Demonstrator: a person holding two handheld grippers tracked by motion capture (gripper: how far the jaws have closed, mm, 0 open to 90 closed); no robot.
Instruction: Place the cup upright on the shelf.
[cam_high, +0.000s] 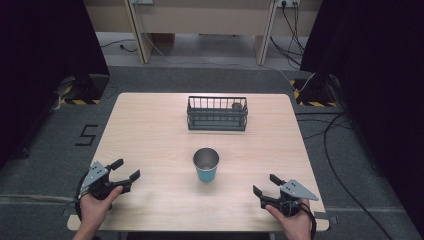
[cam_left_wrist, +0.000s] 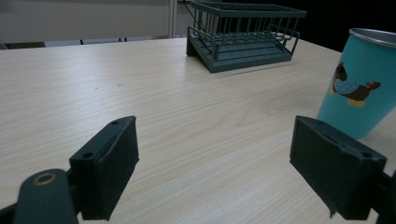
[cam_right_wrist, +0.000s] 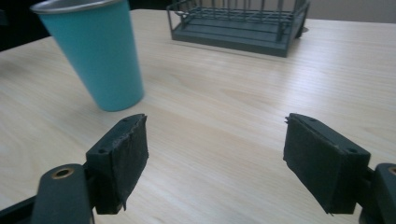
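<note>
Start-of-approach state: nothing is gripped yet. The cup (cam_high: 206, 164) (teal, metal rim, cartoon print on the side seen from the left gripper view) stands upright and empty-looking on the surface (cam_high: 150, 135), roughly mid-width, on the person's side of the wire basket (cam_high: 217, 113). The basket sits well beyond the cup, toward the far edge; a small dark thing is seen in its right end, too small to identify.

Left tongs (cam_high: 125, 170) are held wide open and empty, low at the near edge, well to the left of the cup. In the left gripper view the cup (cam_left_wrist: 357, 84) is seen just past the right-hand jaw, not between the jaws. Right tongs (cam_high: 267, 185) are likewise wide open and empty, well to the right of the cup and nearer the person; in the right gripper view the cup (cam_right_wrist: 95, 51) is seen up-left of the jaws, again outside the gap.

Step judged: pre-grasp, with the cup as the likely target and the basket as the likely destination (a guess from layout only).

Next move calls for: one pair of tongs to be swung toward the cup until the wall is centred in the gap, kept level, then closed on the mid-body. Tapered, smooth wall: slip upward is a risk, so the grip is better taken low.
</note>
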